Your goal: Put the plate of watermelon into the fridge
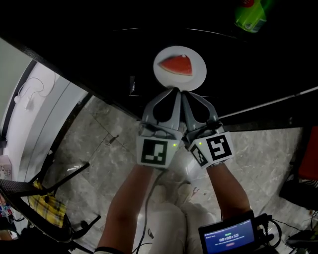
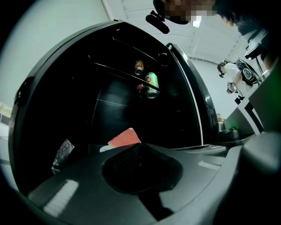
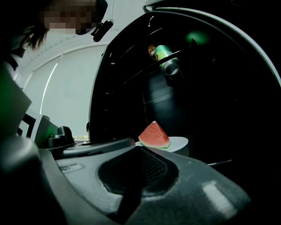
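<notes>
A white plate (image 1: 197, 79) with a red watermelon wedge (image 1: 175, 65) sits in the dark fridge interior. Both grippers meet side by side at its near rim. My left gripper (image 1: 173, 92) and my right gripper (image 1: 185, 93) each look shut on that rim. In the left gripper view the shut left gripper (image 2: 136, 147) hides most of the plate, and only the watermelon wedge (image 2: 125, 138) shows past it. From the right gripper (image 3: 140, 148), the watermelon wedge (image 3: 154, 134) and the plate (image 3: 179, 142) show just beyond the tips.
A green can (image 1: 251, 15) lies deeper in the fridge, on a wire rack (image 3: 145, 66) above the plate. A foil packet (image 2: 63, 154) lies at the left. The white fridge door (image 1: 35, 109) stands open on the left, above a chair with yellow cloth (image 1: 42, 206).
</notes>
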Demonstrator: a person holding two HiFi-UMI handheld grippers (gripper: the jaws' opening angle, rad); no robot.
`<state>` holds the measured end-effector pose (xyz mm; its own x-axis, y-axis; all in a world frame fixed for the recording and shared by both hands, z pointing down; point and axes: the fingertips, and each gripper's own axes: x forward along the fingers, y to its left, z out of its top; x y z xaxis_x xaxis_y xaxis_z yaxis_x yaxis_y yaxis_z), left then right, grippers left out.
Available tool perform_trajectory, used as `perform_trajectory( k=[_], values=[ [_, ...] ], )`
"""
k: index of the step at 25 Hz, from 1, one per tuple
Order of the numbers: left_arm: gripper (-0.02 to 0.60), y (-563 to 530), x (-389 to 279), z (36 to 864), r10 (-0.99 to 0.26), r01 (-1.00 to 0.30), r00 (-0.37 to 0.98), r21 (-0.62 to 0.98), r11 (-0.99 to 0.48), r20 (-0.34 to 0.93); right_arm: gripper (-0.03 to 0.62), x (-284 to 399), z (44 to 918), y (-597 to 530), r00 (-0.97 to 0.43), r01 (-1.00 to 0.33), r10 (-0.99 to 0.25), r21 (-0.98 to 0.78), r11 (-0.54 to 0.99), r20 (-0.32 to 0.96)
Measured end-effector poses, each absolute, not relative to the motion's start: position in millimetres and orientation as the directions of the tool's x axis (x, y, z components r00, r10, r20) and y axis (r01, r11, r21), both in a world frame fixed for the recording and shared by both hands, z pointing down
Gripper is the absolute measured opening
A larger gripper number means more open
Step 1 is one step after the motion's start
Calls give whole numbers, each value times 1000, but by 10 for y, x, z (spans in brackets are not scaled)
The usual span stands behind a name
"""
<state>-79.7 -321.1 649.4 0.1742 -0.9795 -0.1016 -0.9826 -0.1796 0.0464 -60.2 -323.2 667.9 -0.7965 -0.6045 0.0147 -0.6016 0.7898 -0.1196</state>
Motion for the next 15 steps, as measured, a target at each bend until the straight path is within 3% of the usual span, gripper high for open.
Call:
perform_trajectory(
  k=[9, 15],
  values=[
    [3, -2853, -683, 6103, -982, -982, 181, 41, -183, -55, -3, -507, 6290, -2946, -798, -599, -600, -167, 783, 47],
    [3, -2355, -571, 5396, -983, -973, 181, 141, -185, -38, -3, -408, 5547, -2485, -804, -592, -592, -174, 787, 55]
  ],
)
